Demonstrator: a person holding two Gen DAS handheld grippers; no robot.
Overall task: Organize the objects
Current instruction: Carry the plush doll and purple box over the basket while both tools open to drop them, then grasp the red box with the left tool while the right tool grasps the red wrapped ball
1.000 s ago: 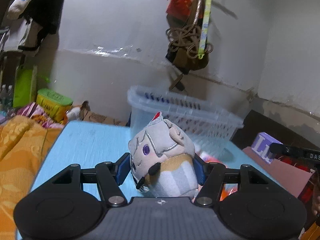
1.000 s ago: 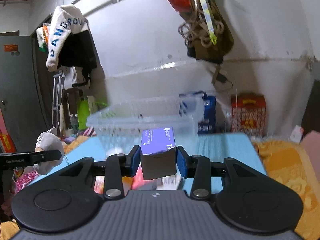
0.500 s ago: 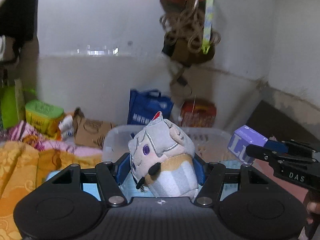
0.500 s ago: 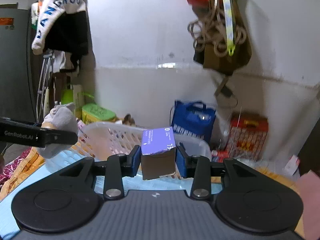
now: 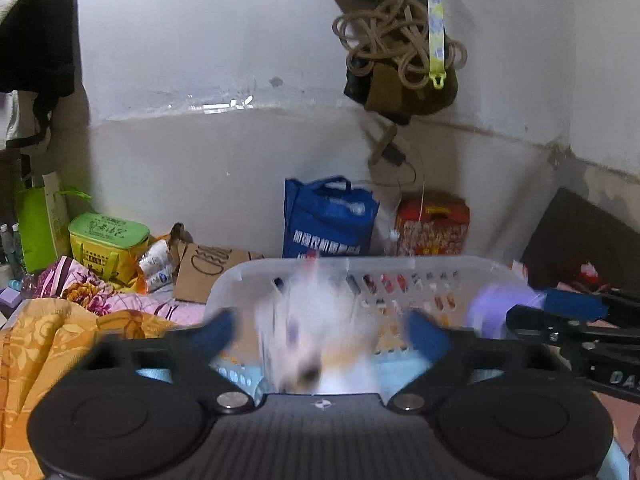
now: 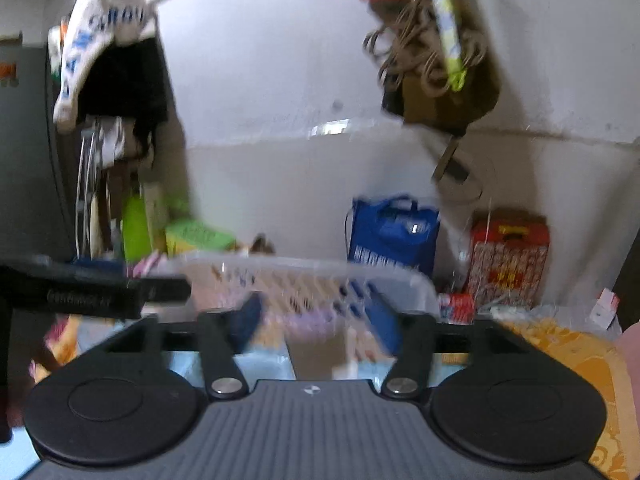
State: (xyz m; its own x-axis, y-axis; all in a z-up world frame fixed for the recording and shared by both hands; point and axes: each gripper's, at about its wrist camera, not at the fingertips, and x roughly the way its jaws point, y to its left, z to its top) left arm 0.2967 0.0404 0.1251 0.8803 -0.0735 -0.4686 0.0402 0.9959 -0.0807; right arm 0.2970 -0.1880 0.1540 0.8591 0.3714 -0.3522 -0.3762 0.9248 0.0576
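Translucent plastic forms one basket (image 5: 362,266), and above it hang one blurred plush (image 5: 316,336) and one blurred purple box (image 6: 314,326). The left gripper (image 5: 326,330) and right gripper (image 6: 316,318) both stand spread wide, touching neither (blue pads apart). The right one reads "DAS", the rest cut off.

Motion is smearing the plush (image 5: 320,336) between the left gripper's (image 5: 326,330) spread blue pads (image 5: 216,330), hiding its face. The box (image 6: 316,334) is blurring too; the basket (image 6: 400,280) wall is partly hiding behind it.

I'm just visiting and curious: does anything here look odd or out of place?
Yes: both grippers are open, and the plush toy and purple box show as motion smears between their fingers, apparently dropping toward the basket.
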